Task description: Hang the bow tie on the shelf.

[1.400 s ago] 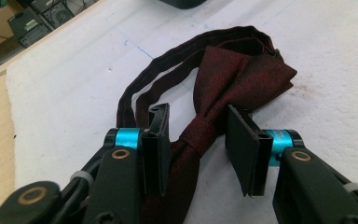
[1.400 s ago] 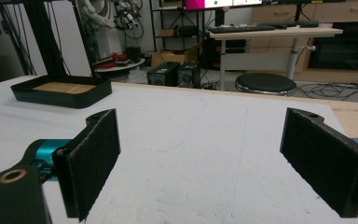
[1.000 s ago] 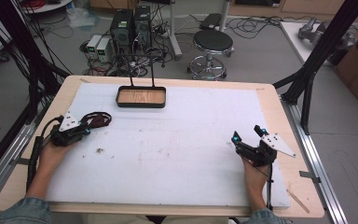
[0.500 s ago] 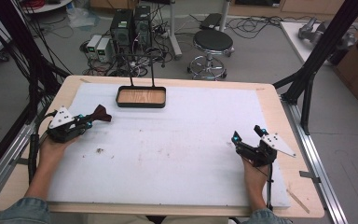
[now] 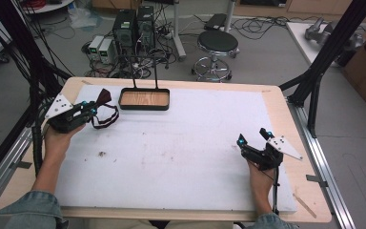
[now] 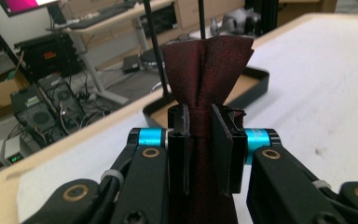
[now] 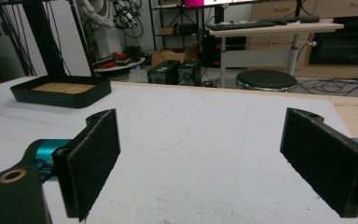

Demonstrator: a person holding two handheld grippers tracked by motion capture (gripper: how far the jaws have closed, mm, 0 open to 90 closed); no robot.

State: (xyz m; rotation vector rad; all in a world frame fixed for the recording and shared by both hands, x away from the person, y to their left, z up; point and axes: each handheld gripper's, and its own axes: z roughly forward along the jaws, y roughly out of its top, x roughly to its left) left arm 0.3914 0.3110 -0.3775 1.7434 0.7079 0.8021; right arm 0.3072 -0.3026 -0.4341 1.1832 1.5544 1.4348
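While the left gripper (image 5: 93, 108) hangs above the far left part of the table, its jaws are closed tight on a dark red cloth (image 6: 208, 79). In the left gripper view the cloth is pinched between the two black pads (image 6: 221, 149), and its free end spreads out like a fan above them. From the high view, a dark loop of the same cloth (image 5: 106, 116) hangs down beside the gripper, over the white mat (image 5: 186, 148); I cannot tell if the loop touches the mat. The person's left hand (image 5: 59, 138) holds this gripper from below.

A black tray (image 5: 144, 99) with a wooden bottom stands at the far edge of the mat, just to the right of the cloth (two thin black rods rise from its far side). It appears also in the left gripper view, behind the cloth (image 6: 254, 86), and far at the left in the right gripper view (image 7: 60, 91).

The right gripper (image 5: 254, 141) rests low at the near right part of the mat, well apart from the tray. Its jaws stand wide apart with nothing between them, and the foam pads (image 7: 93, 154) face each other over bare white mat (image 7: 200, 154).
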